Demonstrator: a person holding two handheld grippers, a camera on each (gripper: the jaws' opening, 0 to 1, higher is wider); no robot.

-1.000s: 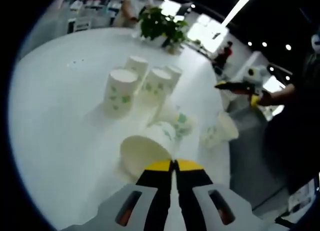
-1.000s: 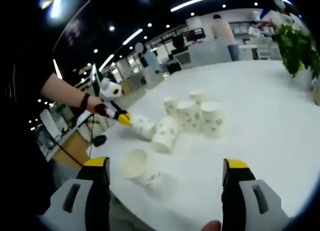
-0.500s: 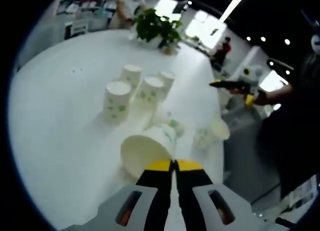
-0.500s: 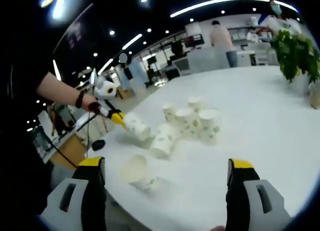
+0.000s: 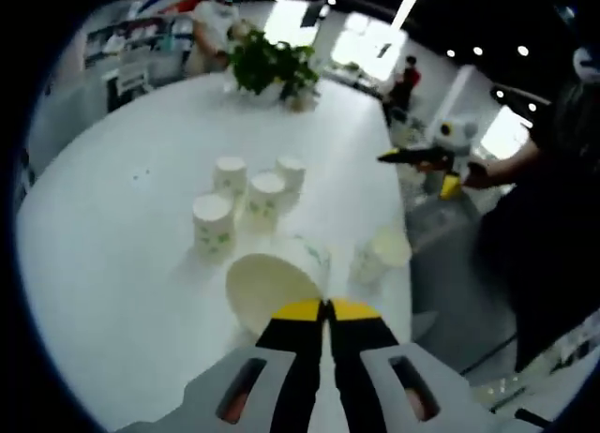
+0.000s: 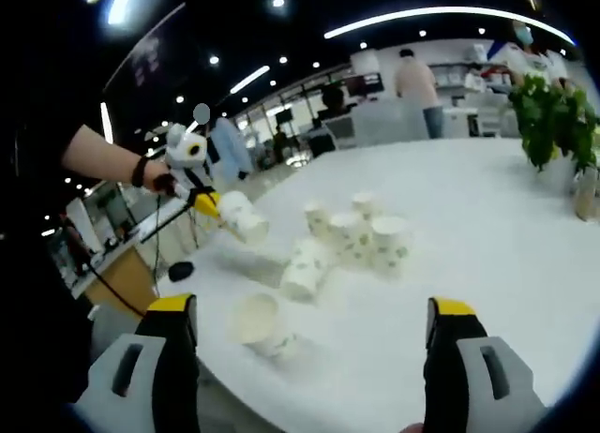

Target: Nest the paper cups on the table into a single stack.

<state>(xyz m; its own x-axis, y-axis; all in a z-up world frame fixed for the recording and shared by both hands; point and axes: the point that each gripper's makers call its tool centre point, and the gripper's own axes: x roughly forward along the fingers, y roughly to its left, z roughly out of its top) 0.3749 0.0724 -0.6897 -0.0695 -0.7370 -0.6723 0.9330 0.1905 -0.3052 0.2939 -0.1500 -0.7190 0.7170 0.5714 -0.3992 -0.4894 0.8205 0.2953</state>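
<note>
A large round white table [image 5: 112,264] is seen in both views, with a green potted plant [image 5: 267,66] at its far side. In the left gripper view, four paper cups [image 5: 248,191] printed with green leaves are grouped upright near the middle of the table, and a tipped cup [image 5: 380,255] is seen lying on its side near the table edge. In the right gripper view another cup [image 6: 305,267] lies on its side just beside the upright group. The left gripper [image 5: 325,310] is pressed together on the rim of a held cup [image 5: 272,283], which is raised above the table with its open mouth turned toward the camera; in the right gripper view this cup is seen off the table surface, up and to the left of the others. The right gripper [image 6: 314,306] is spread wide with nothing between its jaws, well apart from the cups, and the tipped cup lies nearest to it, just above its left jaw.
</note>
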